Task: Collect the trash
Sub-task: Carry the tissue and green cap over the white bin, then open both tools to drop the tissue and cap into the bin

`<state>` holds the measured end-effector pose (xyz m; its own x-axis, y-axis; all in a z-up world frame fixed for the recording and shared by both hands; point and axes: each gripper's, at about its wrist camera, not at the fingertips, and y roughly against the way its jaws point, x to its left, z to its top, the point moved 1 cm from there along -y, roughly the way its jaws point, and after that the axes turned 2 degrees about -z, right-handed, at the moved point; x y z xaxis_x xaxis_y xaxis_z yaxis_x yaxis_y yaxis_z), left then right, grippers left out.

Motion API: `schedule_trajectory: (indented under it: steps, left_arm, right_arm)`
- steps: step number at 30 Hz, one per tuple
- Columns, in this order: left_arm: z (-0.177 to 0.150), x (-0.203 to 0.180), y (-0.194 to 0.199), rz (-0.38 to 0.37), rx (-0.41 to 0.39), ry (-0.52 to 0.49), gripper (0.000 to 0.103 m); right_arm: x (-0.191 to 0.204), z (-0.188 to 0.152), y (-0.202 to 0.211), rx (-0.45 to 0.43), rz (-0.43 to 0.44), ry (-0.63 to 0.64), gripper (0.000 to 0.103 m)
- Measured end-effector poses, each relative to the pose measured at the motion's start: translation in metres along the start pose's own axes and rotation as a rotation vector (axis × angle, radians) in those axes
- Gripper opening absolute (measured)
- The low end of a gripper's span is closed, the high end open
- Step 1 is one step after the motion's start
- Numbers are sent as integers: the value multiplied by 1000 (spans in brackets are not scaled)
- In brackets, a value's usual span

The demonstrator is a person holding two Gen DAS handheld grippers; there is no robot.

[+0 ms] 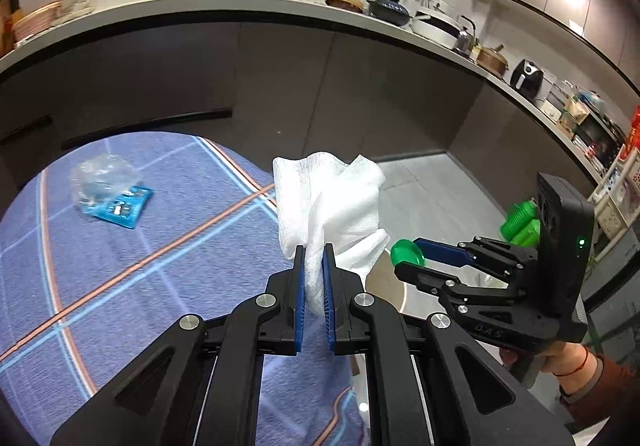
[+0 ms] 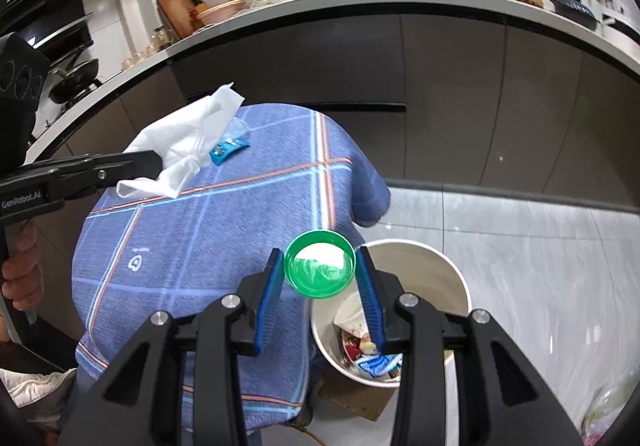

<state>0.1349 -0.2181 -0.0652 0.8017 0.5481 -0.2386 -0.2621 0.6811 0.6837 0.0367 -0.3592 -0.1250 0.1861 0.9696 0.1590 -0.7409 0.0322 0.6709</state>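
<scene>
Left gripper [image 1: 314,278] tilted down, pinching tissue [image 1: 332,202]

The green bottle [image 1: 520,224] shows only its cap and a ribbed part; the right gripper [image 1: 412,260] covers the rest. The bin [image 2: 420,250] is half hidden behind that gripper's jaws, its litter too jumbled to name. The clear wrapper [image 1: 106,176] on the table is blurred.

tissue [image 1: 332,202] white | cup [image 2: 319,269] green | tablecloth [image 2: 240,226] blue plaid

Open bin mouth [image 2: 448,266] unobstructed, table edge [image 2: 360,182] just beside, bare floor [image 2: 540,266] around.
</scene>
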Motion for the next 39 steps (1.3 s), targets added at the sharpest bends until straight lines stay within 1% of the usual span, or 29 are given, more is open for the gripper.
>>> schedule_trajectory:
  steps: [7,12,17,24,31,36,37,38,39]
  left_arm:
    - [-5,-19,-37,-30,83,-38,7]
    - [-8,-29,-66,-38,148,-62,7]
    - [-9,-31,-93,-48,207,-80,7]
    - [-12,-32,-135,-78,288,-72,7]
    - [-13,-39,-156,-73,309,-105,8]
    - [-13,-44,-166,-75,315,-127,8]
    - [-13,-44,-167,-72,314,-131,11]
    - [-13,-45,-169,-70,314,-137,13]
    - [-13,-46,-171,-65,310,-142,19]
  right_arm:
    - [-28,-21,-9,37,-16,-61,37]
    - [-45,-33,-17,65,-21,-92,37]
    - [-61,-46,-27,92,-24,-117,38]
    - [-74,-55,-47,127,-23,-150,38]
    - [-86,-65,-68,170,-43,-143,38]
    - [-90,-68,-74,174,-48,-142,39]
    - [-91,-68,-75,175,-49,-141,39]
    - [-92,-69,-77,176,-52,-137,44]
    - [-92,-69,-78,175,-59,-130,54]
